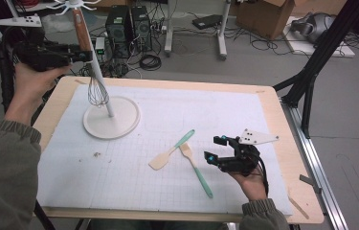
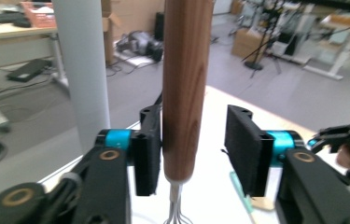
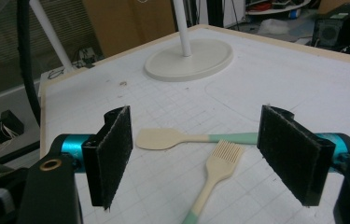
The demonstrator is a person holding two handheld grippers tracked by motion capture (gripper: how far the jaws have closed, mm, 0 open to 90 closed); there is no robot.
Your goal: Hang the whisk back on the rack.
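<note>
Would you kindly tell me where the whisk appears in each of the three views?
High view: whisk hangs upper left, beside the stand's pole.
Left gripper view: its wooden handle runs down the centre, between the jaws.
Right gripper view: not in it.
Shared landmark: the stand.

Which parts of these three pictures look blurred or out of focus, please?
High view: evenly lit, sharp enough, soft shadows under the stand. Left gripper view: the whisk handle and near jaws look soft, the room behind hazy. Right gripper view: spatula and brush are fairly clear, the jaws' lower edges blurred.
</note>
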